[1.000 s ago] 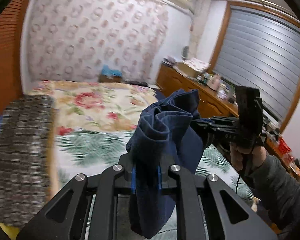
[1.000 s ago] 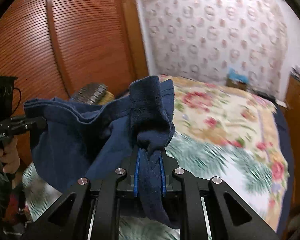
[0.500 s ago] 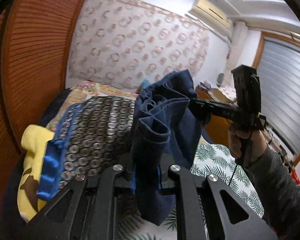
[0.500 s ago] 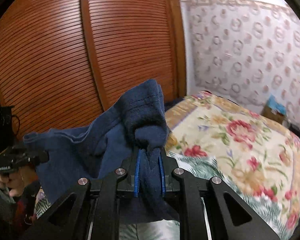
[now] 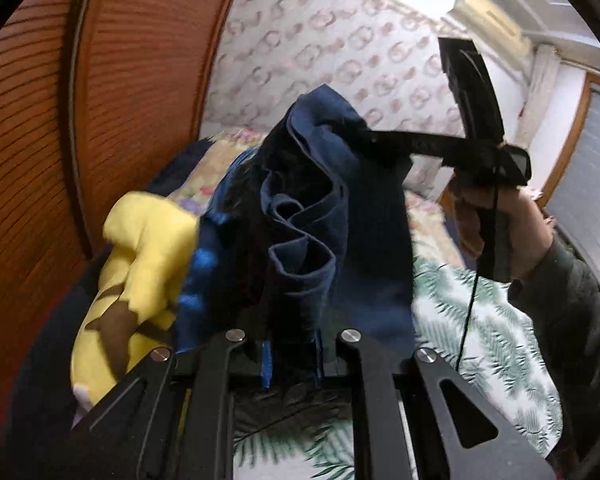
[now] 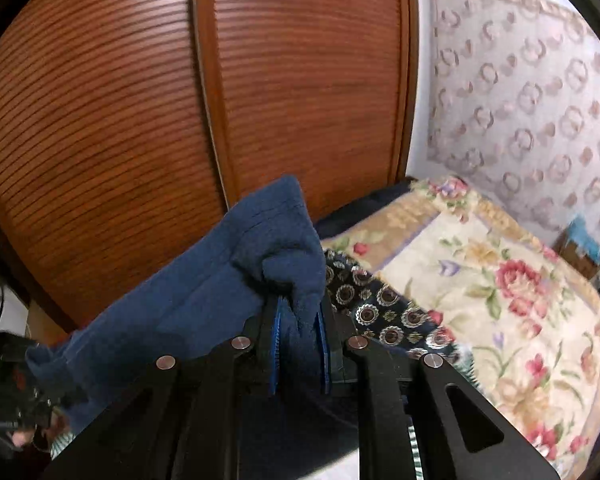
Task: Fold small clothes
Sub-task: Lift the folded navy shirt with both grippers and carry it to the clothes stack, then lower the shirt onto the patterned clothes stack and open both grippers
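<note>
A small navy blue garment (image 5: 340, 220) hangs in the air between my two grippers above the bed. My left gripper (image 5: 292, 364) is shut on one bunched corner of it. My right gripper (image 6: 300, 344) is shut on another corner of the garment (image 6: 204, 292). In the left wrist view the right gripper (image 5: 364, 140) shows at the garment's upper right, held in a hand. In the right wrist view the left gripper (image 6: 16, 404) shows at the lower left, at the cloth's far end. The cloth sags in folds between them.
A yellow plush toy (image 5: 136, 264) lies on the bed at the left. A dark patterned pillow (image 6: 384, 312) lies beside the floral quilt (image 6: 500, 300). A palm-leaf sheet (image 5: 480, 344) covers the near bed. A wooden slatted wardrobe (image 6: 180, 100) stands close on the left.
Both grippers have swung left toward the wardrobe and head of the bed with the garment still held. The yellow plush has come into the left wrist view.
</note>
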`<control>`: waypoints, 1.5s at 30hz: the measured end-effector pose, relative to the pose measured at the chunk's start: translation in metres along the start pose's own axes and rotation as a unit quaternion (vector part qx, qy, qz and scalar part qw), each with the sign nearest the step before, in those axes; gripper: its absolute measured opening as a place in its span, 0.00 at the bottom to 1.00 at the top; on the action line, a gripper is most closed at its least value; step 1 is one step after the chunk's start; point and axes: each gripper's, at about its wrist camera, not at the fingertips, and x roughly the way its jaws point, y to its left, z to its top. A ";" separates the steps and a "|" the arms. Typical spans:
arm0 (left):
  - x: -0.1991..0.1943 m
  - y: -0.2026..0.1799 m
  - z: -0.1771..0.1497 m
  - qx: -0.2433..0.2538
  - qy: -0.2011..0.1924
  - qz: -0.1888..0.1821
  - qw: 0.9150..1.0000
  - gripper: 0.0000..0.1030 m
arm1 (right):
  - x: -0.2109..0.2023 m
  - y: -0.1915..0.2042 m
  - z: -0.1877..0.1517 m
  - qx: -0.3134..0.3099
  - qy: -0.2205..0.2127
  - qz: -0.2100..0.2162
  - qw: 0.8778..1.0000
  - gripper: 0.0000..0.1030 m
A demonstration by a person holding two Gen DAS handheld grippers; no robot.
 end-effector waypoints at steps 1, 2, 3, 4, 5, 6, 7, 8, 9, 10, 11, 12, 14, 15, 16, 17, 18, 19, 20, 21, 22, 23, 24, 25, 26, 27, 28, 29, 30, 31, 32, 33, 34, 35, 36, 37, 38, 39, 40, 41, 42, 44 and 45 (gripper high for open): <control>0.004 0.005 -0.004 -0.006 0.004 0.010 1.000 0.15 | 0.011 -0.003 0.001 0.009 0.000 -0.001 1.000 0.16; 0.004 0.006 -0.006 -0.009 0.007 0.015 1.000 0.15 | 0.015 -0.006 0.000 0.016 0.000 -0.002 1.000 0.19; 0.006 0.009 -0.008 -0.014 0.011 0.019 1.000 0.16 | 0.020 -0.008 0.000 0.023 0.001 -0.005 1.000 0.26; 0.008 0.012 -0.010 -0.018 0.012 0.020 1.000 0.18 | 0.023 -0.012 0.002 0.032 0.000 -0.016 0.999 0.29; 0.006 0.015 -0.012 -0.019 0.011 0.023 0.999 0.18 | 0.020 -0.009 0.003 0.041 -0.006 -0.022 0.999 0.34; 0.004 0.014 -0.013 -0.017 0.010 0.027 0.999 0.18 | 0.018 -0.005 0.005 0.046 -0.012 -0.026 0.999 0.38; 0.002 0.014 -0.013 -0.014 0.007 0.032 0.999 0.19 | 0.011 -0.006 0.007 0.051 -0.021 -0.034 0.998 0.41; -0.003 0.013 -0.011 -0.013 0.005 0.036 0.999 0.21 | 0.005 -0.005 0.008 0.054 -0.031 -0.039 0.997 0.45; -0.011 0.009 -0.010 -0.010 0.001 0.041 0.999 0.23 | -0.001 -0.006 0.009 0.055 -0.041 -0.043 0.997 0.46; -0.014 0.008 -0.009 -0.007 -0.005 0.045 0.999 0.26 | -0.008 -0.006 0.010 0.056 -0.051 -0.047 0.996 0.46; -0.019 0.007 -0.007 -0.003 -0.016 0.050 0.999 0.31 | -0.015 -0.007 0.009 0.057 -0.058 -0.044 0.996 0.46; -0.025 0.006 -0.005 0.002 -0.030 0.057 0.998 0.34 | -0.024 -0.006 0.005 0.056 -0.064 -0.036 0.996 0.46; -0.035 0.002 -0.002 0.012 -0.053 0.062 0.997 0.51 | -0.030 0.002 -0.003 0.046 -0.067 -0.017 0.997 0.46; -0.040 -0.001 0.000 0.017 -0.065 0.062 0.996 0.53 | -0.031 0.006 -0.008 0.041 -0.061 -0.014 0.997 0.46; -0.042 -0.004 0.002 0.021 -0.069 0.060 0.996 0.61 | -0.030 0.007 -0.016 0.040 -0.054 -0.008 0.998 0.46; -0.041 -0.006 0.004 0.024 -0.070 0.056 0.996 0.69 | -0.027 0.007 -0.021 0.042 -0.046 -0.002 0.998 0.46; -0.037 -0.009 0.006 0.028 -0.068 0.048 0.996 0.71 | -0.021 0.007 -0.026 0.046 -0.037 0.001 0.998 0.46; -0.033 -0.012 0.008 0.030 -0.063 0.045 0.997 0.72 | -0.015 0.002 -0.029 0.051 -0.029 -0.002 0.998 0.46; -0.026 -0.016 0.008 0.034 -0.054 0.043 0.997 0.73 | -0.011 0.000 -0.032 0.056 -0.024 -0.006 0.998 0.46; -0.018 -0.021 0.009 0.041 -0.045 0.038 0.997 0.73 | -0.005 -0.004 -0.033 0.063 -0.020 -0.010 0.998 0.46; -0.007 -0.025 0.008 0.050 -0.032 0.036 0.998 0.73 | 0.000 -0.010 -0.031 0.074 -0.017 -0.010 0.997 0.46; -0.003 -0.030 0.006 0.056 -0.022 0.038 0.997 0.73 | 0.001 -0.016 -0.033 0.083 -0.014 -0.010 0.996 0.46; 0.007 -0.033 0.004 0.065 -0.009 0.037 0.997 0.73 | 0.008 -0.023 -0.032 0.090 -0.011 -0.014 0.996 0.46; 0.016 -0.036 0.001 0.073 0.003 0.035 0.997 0.73 | 0.017 -0.028 -0.030 0.094 -0.007 -0.018 0.995 0.46; 0.021 -0.039 -0.002 0.077 0.012 0.038 0.996 0.73 | 0.024 -0.035 -0.029 0.100 -0.005 -0.020 0.995 0.46; 0.026 -0.039 -0.005 0.078 0.017 0.039 0.996 0.73 | 0.031 -0.045 -0.029 0.114 -0.002 -0.021 0.993 0.46; 0.030 -0.039 -0.008 0.081 0.022 0.041 0.996 0.73 | 0.042 -0.050 -0.023 0.126 -0.001 -0.025 0.992 0.46; 0.032 -0.040 -0.011 0.083 0.028 0.044 0.995 0.73 | 0.048 -0.057 -0.019 0.134 -0.002 -0.030 0.991 0.46; 0.033 -0.040 -0.013 0.083 0.029 0.045 0.995 0.73 | 0.053 -0.065 -0.016 0.141 -0.003 -0.040 0.989 0.46; 0.032 -0.039 -0.015 0.083 0.029 0.046 0.995 0.73 | 0.052 -0.069 -0.012 0.144 -0.006 -0.049 0.988 0.46; 0.030 -0.041 -0.016 0.083 0.028 0.047 0.995 0.73 | 0.053 -0.073 -0.009 0.147 -0.010 -0.061 0.987 0.46; 0.029 -0.041 -0.015 0.083 0.028 0.048 0.995 0.73 | 0.053 -0.077 -0.005 0.152 -0.013 -0.071 0.986 0.46; 0.029 -0.041 -0.015 0.083 0.028 0.050 0.995 0.73 | 0.049 -0.076 -0.005 0.156 -0.016 -0.072 0.985 0.46; 0.027 -0.043 -0.014 0.085 0.028 0.052 0.995 0.73 | 0.042 -0.071 -0.006 0.156 -0.020 -0.069 0.985 0.46; 0.028 -0.046 -0.013 0.088 0.027 0.055 0.994 0.73 | 0.039 -0.068 -0.007 0.155 -0.024 -0.067 0.985 0.46; 0.027 -0.048 -0.012 0.092 0.025 0.060 0.994 0.73 | 0.035 -0.061 -0.009 0.151 -0.028 -0.065 0.986 0.46; 0.028 -0.049 -0.012 0.096 0.023 0.064 0.993 0.73 | 0.030 -0.055 -0.011 0.147 -0.030 -0.064 0.987 0.46; 0.027 -0.051 -0.012 0.100 0.020 0.068 0.992 0.73 | 0.025 -0.049 -0.013 0.144 -0.034 -0.063 0.987 0.46; 0.024 -0.054 -0.011 0.103 0.015 0.070 0.992 0.73 | 0.019 -0.041 -0.015 0.141 -0.039 -0.062 0.987 0.46; 0.021 -0.055 -0.012 0.104 0.012 0.071 0.992 0.73 | 0.012 -0.034 -0.018 0.139 -0.043 -0.062 0.987 0.46; 0.019 -0.057 -0.011 0.105 0.010 0.071 0.992 0.73 | 0.004 -0.027 -0.021 0.137 -0.047 -0.062 0.987 0.46; 0.015 -0.063 -0.011 0.112 0.007 0.072 0.991 0.73 | -0.015 -0.013 -0.031 0.133 -0.054 -0.059 0.988 0.46; 0.013 -0.067 -0.012 0.115 0.004 0.073 0.991 0.73 | -0.024 -0.006 -0.037 0.130 -0.058 -0.058 0.988 0.46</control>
